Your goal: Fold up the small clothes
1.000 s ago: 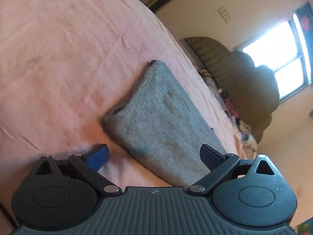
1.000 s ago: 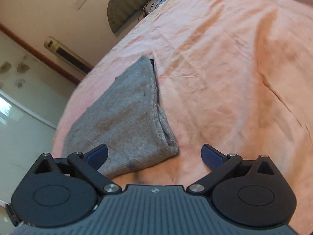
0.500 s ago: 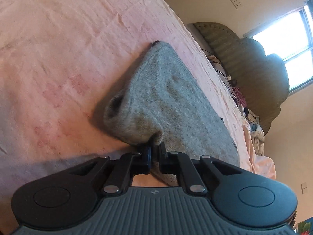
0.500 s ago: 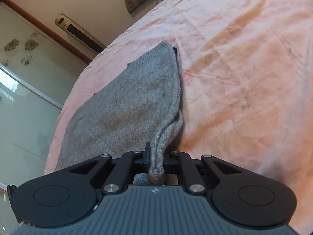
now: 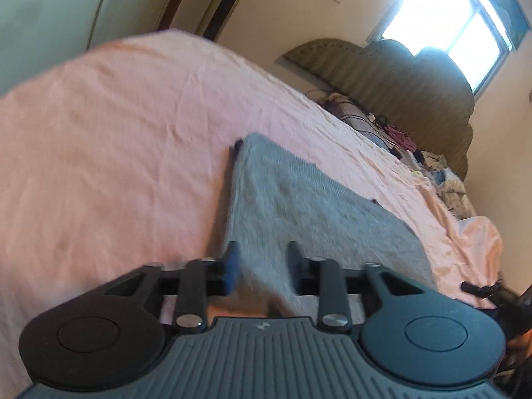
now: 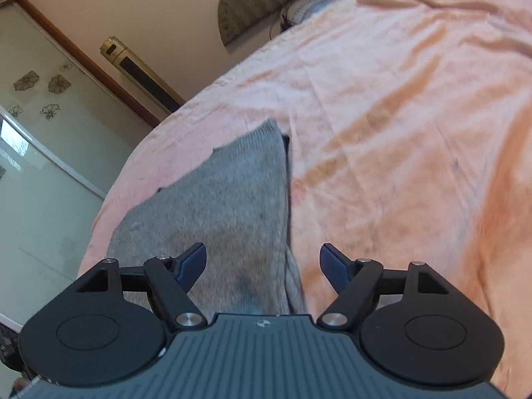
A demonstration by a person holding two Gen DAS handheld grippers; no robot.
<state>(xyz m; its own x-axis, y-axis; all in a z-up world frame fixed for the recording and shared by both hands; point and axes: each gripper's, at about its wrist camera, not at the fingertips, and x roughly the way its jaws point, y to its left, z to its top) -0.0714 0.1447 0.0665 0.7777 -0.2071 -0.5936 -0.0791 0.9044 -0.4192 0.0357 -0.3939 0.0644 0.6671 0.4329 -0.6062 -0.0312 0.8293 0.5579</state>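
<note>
A grey knit (image 5: 299, 206) lies folded on a bed's pink sheet (image 5: 116, 139), a padded headboard (image 5: 415, 79) and bright window (image 5: 449, 16) beyond. The left hand-held gripper (image 5: 262, 266) is opening, its pads apart with the knit's near edge between them, though blur hides whether they touch it. In the right view, the right hand-held gripper (image 6: 262, 266) is also opening, jaws wide and clear of the knit (image 6: 226, 206) beneath them.
</note>
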